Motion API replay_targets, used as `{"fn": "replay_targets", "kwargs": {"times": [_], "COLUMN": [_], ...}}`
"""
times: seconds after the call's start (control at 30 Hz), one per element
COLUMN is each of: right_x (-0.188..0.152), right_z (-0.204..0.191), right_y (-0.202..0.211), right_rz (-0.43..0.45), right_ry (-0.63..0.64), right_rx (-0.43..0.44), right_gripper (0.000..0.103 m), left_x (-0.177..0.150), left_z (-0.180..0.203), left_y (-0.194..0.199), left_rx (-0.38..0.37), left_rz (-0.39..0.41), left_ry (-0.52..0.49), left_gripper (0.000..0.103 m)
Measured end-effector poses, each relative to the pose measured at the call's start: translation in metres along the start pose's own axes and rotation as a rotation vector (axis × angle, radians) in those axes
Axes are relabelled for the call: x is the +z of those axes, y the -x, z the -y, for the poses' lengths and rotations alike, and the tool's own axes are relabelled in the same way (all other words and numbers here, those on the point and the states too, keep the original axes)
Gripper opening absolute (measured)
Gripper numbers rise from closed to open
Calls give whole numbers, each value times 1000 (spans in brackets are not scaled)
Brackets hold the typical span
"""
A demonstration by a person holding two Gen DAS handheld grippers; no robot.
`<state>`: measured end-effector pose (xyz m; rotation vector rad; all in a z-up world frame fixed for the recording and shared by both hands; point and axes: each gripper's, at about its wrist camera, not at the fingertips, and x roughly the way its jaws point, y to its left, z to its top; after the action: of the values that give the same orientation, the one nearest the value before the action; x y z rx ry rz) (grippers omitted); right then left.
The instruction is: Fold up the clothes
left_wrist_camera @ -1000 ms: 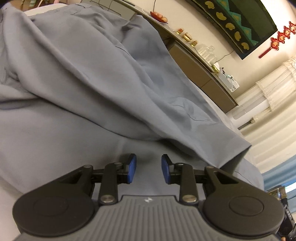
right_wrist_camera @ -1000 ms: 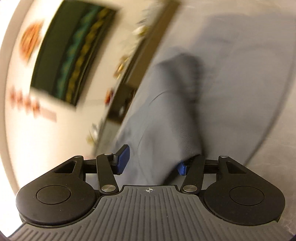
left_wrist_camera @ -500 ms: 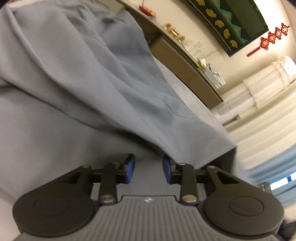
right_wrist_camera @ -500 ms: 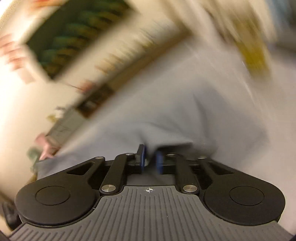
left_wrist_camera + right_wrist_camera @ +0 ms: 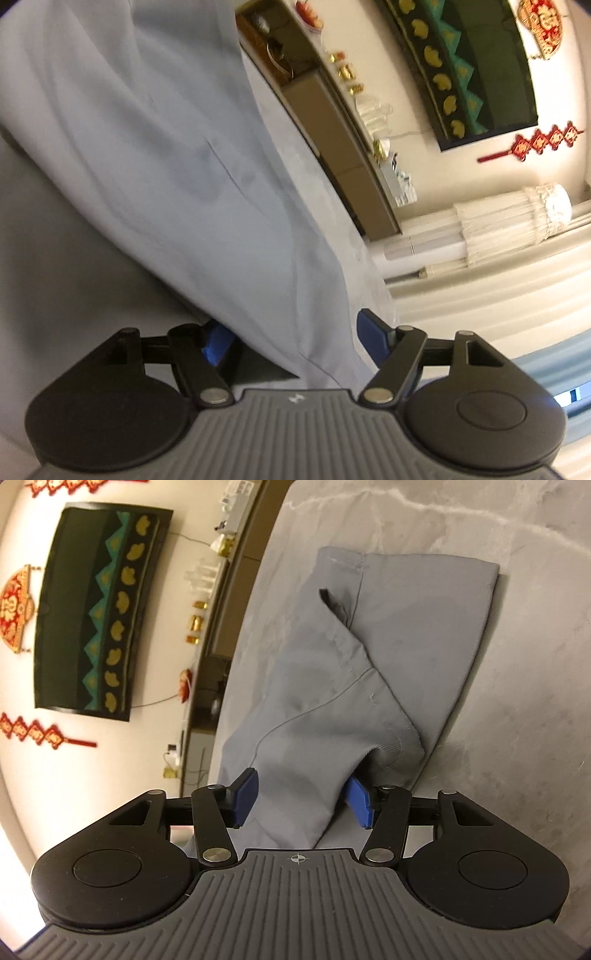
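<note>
Both claws spread since before, left claw [image 5: 291,336], right claw [image 5: 303,797] (cloth between), grey garment [image 5: 369,657] folded, creased.

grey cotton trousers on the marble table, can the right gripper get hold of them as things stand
Probably yes: the right gripper is open and a raised fold of the grey cotton trousers already lies between its blue fingers, with nothing else in the way.

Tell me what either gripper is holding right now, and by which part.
Nothing is clamped. Both the left gripper and the right gripper are open, each with a fold of the grey garment lying loose between its blue pads.
</note>
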<state>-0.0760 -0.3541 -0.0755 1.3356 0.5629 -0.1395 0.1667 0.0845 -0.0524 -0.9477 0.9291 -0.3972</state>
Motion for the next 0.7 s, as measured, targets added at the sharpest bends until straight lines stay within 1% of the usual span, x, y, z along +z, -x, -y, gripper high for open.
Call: {"fn": "replay_targets", "kwargs": {"times": [0.03, 0.07, 0.1, 0.17, 0.2, 0.23, 0.27, 0.3, 0.33, 0.4, 0.43, 0.47, 0.5, 0.57, 0.63, 0.67, 0.7], "right_x": [3, 5, 8, 11, 12, 11, 10, 9, 7, 4, 2, 1, 3, 7, 12, 14, 16], "right_z": [-1, -3, -4, -5, -4, -2, 0, 3, 5, 1, -2, -6, -7, -9, -12, -13, -14], "right_y": [2, 3, 5, 9, 11, 12, 13, 14, 9, 1, -2, 0, -1, -1, -1, -1, -1], "right_rz": [-1, -2, -3, 9, 21, 17, 13, 9, -18, -25, -23, -12, 0, 23, 46, 58, 69], "right_ry": [-3, -5, -8, -10, -10, -13, -16, -19, -26, -18, -10, 0, 3, 10, 16, 19, 23], "right_rx": [0, 0, -1, -5, -9, -8, -7, -6, -9, -27, -33, -29, -35, -47, -59, -65, -71], "right_gripper": [54, 54, 54, 54, 59, 66, 69, 70, 71, 71, 70, 67, 60, 59, 58, 47, 3], "left_x": [1, 3, 4, 7, 4, -1, -6, -7, -7, -11, -14, -17, -20, -22, -22, -21, -20], "left_z": [2, 5, 10, 25, 35, 47, 54, 51, 41, 13, 0, -10, -19, -29, -27, -21, -15], "left_y": [-5, -10, -7, 14, 35, 66, 97, 116, 123, 121, 119, 117, 116, 114, 107, 102, 99], "left_rx": [21, 42, 47, 30, -15, -89, -135, -122, -75, 40, 86, 120, 146, 171, 168, 169, 161], "left_rz": [15, 30, 53, 113, 150, 188, 227, 238, 223, 161, 146, 149, 157, 174, 169, 163, 160], "left_ry": [-16, -32, -53, -103, -129, -165, -215, -244, -250, -218, -198, -179, -150, -85, -72, -90, -110], "left_gripper": [71, 58, 8, 1, 1, 1, 1, 1, 1, 1, 1, 1, 1, 1, 1, 1, 1]}}
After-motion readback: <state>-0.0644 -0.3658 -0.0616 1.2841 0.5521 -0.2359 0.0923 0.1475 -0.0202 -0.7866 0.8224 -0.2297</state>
